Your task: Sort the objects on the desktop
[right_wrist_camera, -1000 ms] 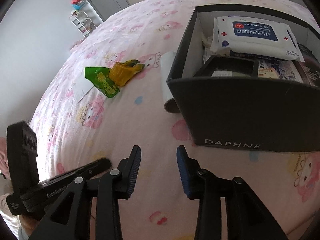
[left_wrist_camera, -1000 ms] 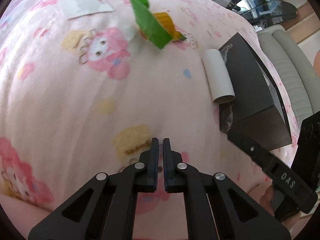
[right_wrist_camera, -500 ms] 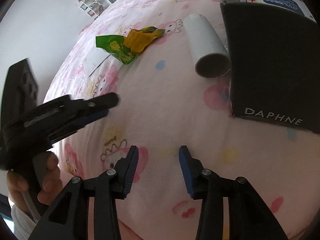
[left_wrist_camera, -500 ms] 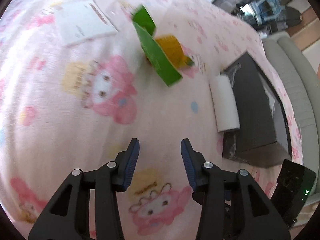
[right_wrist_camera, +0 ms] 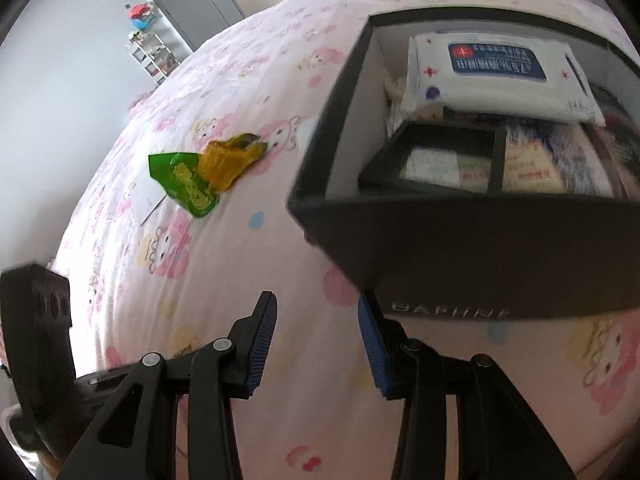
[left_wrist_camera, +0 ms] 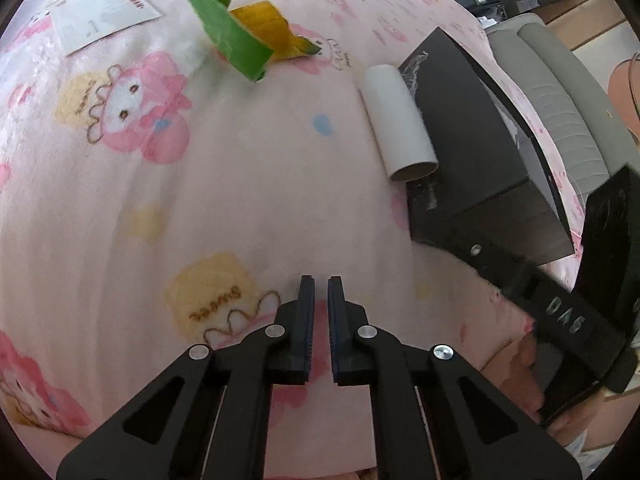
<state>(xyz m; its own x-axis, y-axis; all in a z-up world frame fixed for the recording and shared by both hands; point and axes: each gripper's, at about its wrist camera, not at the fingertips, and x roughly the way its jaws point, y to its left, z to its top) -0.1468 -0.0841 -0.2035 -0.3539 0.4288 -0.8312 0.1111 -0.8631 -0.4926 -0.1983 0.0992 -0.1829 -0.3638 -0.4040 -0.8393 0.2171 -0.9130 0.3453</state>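
Left gripper (left_wrist_camera: 319,300) clenched again after gaping half a second ago, right gripper (right_wrist_camera: 316,334) spread, both empty; white cardboard tube (left_wrist_camera: 400,120) beside black cardboard box (right_wrist_camera: 460,248), green-and-yellow plastic wrapper (left_wrist_camera: 244,36) loose on pink blanket (left_wrist_camera: 200,200).

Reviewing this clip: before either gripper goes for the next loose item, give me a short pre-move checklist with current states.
1. Left gripper holds nothing: ok, fingers nearly together.
2. Right gripper open and holding nothing: ok.
3. Cardboard tube reachable: ok, lies on the blanket against the black box.
4. Green and yellow wrapper unobstructed: ok.
5. White card flat on the blanket: ok.
6. Room left in the box: cannot tell, wipes pack on top.
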